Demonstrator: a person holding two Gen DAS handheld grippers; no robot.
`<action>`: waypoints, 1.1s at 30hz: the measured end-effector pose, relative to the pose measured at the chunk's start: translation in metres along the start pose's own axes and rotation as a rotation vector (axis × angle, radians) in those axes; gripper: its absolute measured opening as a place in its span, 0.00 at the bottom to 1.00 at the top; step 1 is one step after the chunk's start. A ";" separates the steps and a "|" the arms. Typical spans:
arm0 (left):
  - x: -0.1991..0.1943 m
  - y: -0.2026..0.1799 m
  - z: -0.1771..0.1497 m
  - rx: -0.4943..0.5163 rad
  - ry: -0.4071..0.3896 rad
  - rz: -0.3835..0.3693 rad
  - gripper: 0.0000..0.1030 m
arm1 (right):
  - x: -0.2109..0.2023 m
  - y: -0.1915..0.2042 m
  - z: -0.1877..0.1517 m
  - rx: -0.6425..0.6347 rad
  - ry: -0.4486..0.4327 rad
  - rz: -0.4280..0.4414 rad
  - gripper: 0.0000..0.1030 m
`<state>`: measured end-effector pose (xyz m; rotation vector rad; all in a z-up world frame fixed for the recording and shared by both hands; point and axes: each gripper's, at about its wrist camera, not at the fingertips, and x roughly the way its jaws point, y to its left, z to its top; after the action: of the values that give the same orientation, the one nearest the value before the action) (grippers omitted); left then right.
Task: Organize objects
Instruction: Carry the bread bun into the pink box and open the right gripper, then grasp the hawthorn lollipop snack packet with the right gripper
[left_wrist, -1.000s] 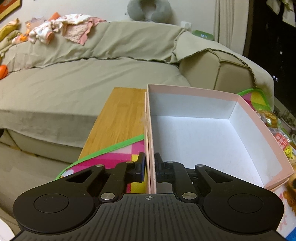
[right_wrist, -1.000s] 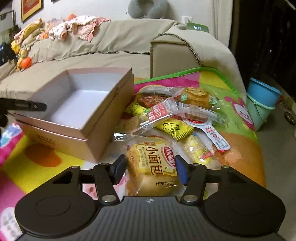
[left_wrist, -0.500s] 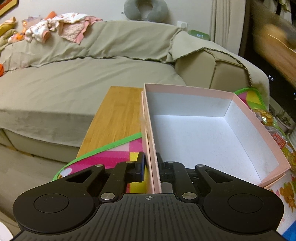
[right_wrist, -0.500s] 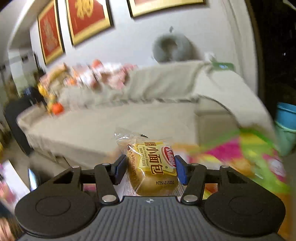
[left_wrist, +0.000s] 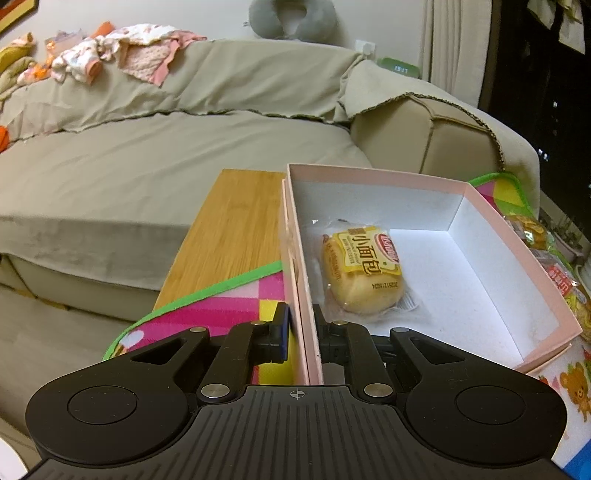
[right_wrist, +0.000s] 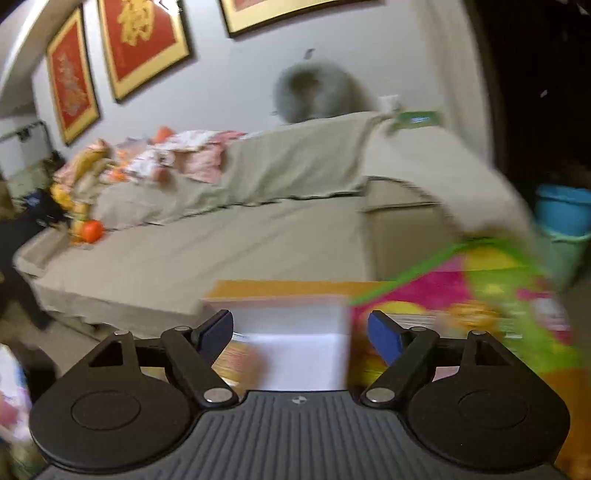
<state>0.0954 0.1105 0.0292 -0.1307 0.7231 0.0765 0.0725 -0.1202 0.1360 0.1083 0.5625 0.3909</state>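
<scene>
A pink box (left_wrist: 517, 236) with a white inside stands on a colourful mat. My left gripper (left_wrist: 301, 328) is shut on the box's near left wall. A wrapped yellow bread bun (left_wrist: 362, 269) lies inside the box by that wall. My right gripper (right_wrist: 301, 330) is open and empty above the box (right_wrist: 295, 317), which is blurred in the right wrist view; the bun (right_wrist: 240, 360) shows as a smear below the left finger. More snack packets (left_wrist: 554, 273) lie to the right of the box.
A wooden tabletop (left_wrist: 232, 229) shows left of the box under the colourful mat (left_wrist: 221, 314). A beige sofa (left_wrist: 147, 166) with clothes stands behind. A blue bucket (right_wrist: 563, 210) stands at the far right.
My right gripper carried the bun over the box, opened and let it go. The bun now lies in the box. My left gripper kept its hold on the box wall.
</scene>
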 end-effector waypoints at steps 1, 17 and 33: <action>0.000 0.000 0.000 -0.001 0.001 0.000 0.13 | -0.005 -0.009 -0.005 -0.009 0.001 -0.031 0.79; 0.002 -0.005 0.001 -0.003 0.024 0.017 0.13 | -0.018 -0.085 -0.069 -0.044 0.079 -0.312 0.81; -0.002 -0.004 0.000 -0.007 0.023 0.010 0.13 | 0.081 -0.076 -0.037 -0.102 0.253 -0.277 0.42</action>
<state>0.0942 0.1063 0.0305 -0.1348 0.7466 0.0877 0.1405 -0.1584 0.0487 -0.1181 0.7942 0.1630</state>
